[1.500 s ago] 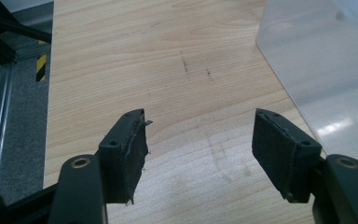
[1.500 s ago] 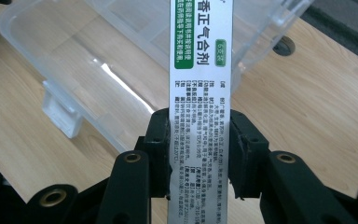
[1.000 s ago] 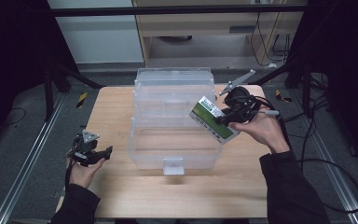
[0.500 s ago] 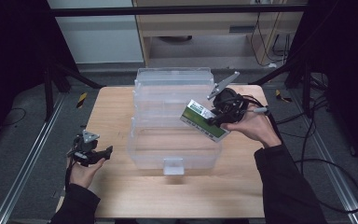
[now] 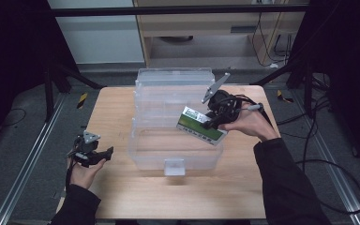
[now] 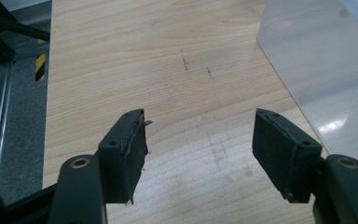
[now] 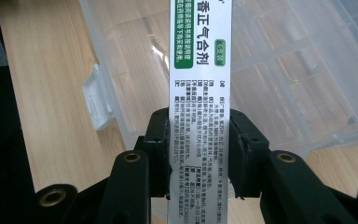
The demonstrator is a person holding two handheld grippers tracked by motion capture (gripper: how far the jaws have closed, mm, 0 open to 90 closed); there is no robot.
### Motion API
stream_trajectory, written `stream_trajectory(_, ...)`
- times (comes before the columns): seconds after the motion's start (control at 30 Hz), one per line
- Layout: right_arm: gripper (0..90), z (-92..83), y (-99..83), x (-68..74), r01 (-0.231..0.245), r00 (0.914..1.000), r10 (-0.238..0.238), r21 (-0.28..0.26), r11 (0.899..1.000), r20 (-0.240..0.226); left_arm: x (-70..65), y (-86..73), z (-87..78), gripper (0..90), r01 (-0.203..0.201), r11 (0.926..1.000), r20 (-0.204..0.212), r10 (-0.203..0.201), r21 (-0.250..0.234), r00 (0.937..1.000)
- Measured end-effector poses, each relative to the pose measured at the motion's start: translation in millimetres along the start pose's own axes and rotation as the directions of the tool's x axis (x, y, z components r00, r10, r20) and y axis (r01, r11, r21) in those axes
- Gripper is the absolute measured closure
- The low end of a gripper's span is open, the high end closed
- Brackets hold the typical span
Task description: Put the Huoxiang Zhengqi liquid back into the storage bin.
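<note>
A pale wooden bench (image 5: 117, 112) is standing in a dark work bay, with a grey floor and black frame rails running along its sides and a light cabinet behind it. A clear plastic organiser box (image 5: 168, 140) is sitting in the middle of the bench, its lid lying open toward the far side and its latch tab facing the person.

The right gripper (image 5: 211, 123) is hanging over the right part of the box, grasping a white and green medicine carton (image 5: 200, 125). In the right gripper view the two black jaws are pressing on the carton's (image 7: 200, 70) narrow sides near its lower end, and the carton is reaching away from the gripper (image 7: 199, 154) over the box's (image 7: 303, 79) divided compartments. In the high view the carton is lying tilted above the box's right front area; whether it is touching the plastic I cannot tell.

The left gripper (image 5: 101, 153) is resting low over the bench, left of the box and apart from it. In the left gripper view the gripper (image 6: 198, 140) is released, its pads standing wide over bare wood, with a corner of the box (image 6: 321, 60) at upper right.
</note>
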State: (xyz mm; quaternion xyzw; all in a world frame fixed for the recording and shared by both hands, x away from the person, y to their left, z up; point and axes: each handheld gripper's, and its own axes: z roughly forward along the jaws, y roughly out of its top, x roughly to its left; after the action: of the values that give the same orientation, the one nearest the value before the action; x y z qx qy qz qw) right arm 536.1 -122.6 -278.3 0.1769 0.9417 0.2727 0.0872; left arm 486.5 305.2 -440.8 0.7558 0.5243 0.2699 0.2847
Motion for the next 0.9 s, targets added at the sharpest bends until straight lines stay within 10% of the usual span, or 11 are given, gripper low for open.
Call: stream_trajectory(0.9,64.3,28.7,3.5,6.4,0.183,0.9802,-0.172,0.124,0.975,-0.099,-0.2,-0.5,1.8,34.5,-0.003,1.0,-0.001,0.003,0.004,1.0)
